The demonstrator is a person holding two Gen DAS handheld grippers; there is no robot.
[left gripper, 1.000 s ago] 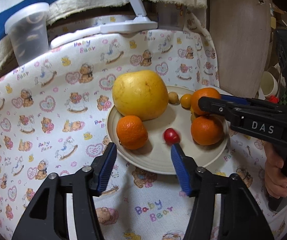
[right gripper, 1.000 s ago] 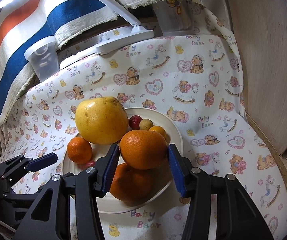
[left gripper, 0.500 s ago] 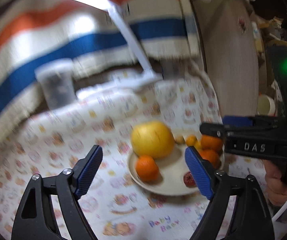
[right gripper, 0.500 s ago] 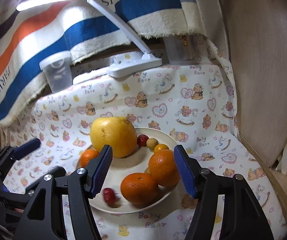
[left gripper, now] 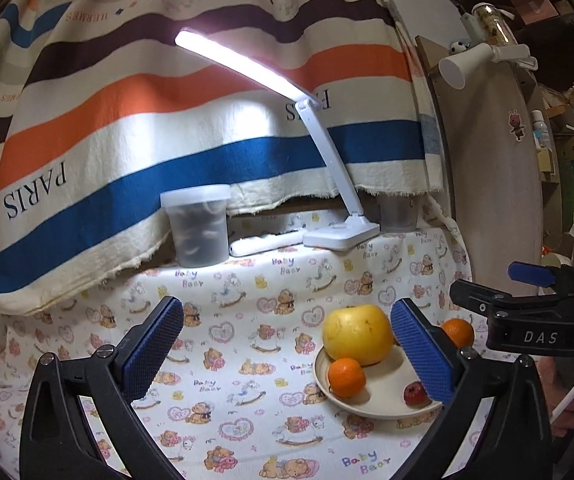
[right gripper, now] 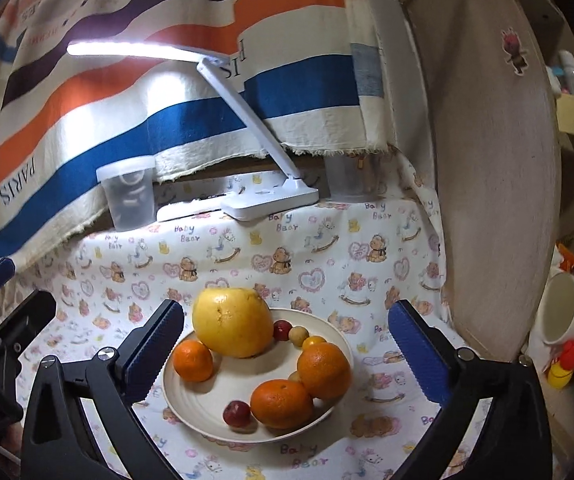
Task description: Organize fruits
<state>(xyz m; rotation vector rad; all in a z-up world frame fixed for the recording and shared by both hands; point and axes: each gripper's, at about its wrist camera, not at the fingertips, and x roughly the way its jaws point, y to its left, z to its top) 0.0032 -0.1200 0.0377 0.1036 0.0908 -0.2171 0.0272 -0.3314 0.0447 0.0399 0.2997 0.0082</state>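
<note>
Your left gripper [left gripper: 287,354] is nearest in the left wrist view: its jaws are opening, already wide, w/ nothing between the blue pads, only patterned cloth [left gripper: 247,320] behind the gap. Same for your right gripper [right gripper: 286,348]: jaws opening, wide apart, nothing pinched; the plate [right gripper: 203,404] sits beyond the gap, clear of both pads. In the left view your right gripper also shows at the far right edge, marked DAS, w/ your hand [left gripper: 567,400] partly seen below it.

Just past the pads, the cream plate lies on the bear-print cloth, all fruit on it. Right wrist view, near to far:
- small red fruit [right gripper: 237,413] at the near rim
- orange [right gripper: 281,403] right beside it, touching or almost touching a 2nd orange [right gripper: 323,370] farther right
- smaller orange [right gripper: 193,361] at the left side, just beside the big yellow pomelo [right gripper: 231,328]
- behind the 2nd orange, a row of 3 small ones along the far rim: yellow-orange [right gripper: 314,341], tan [right gripper: 299,336], dark red [right gripper: 282,330], the last against the pomelo

In the left view the plate sits right of centre, partly hidden by your right-side finger.

Farther back, at the cloth's far edge: lidded clear tub [right gripper: 129,192] on the left, white desk lamp [right gripper: 271,200] mid, lit, and a 2nd clear container [right gripper: 345,180] right. Striped blanket [right gripper: 167,80] hangs behind. To the right stands a pale wooden panel [right gripper: 495,160], w/ a white mug [right gripper: 567,312] beyond it at the right edge.
</note>
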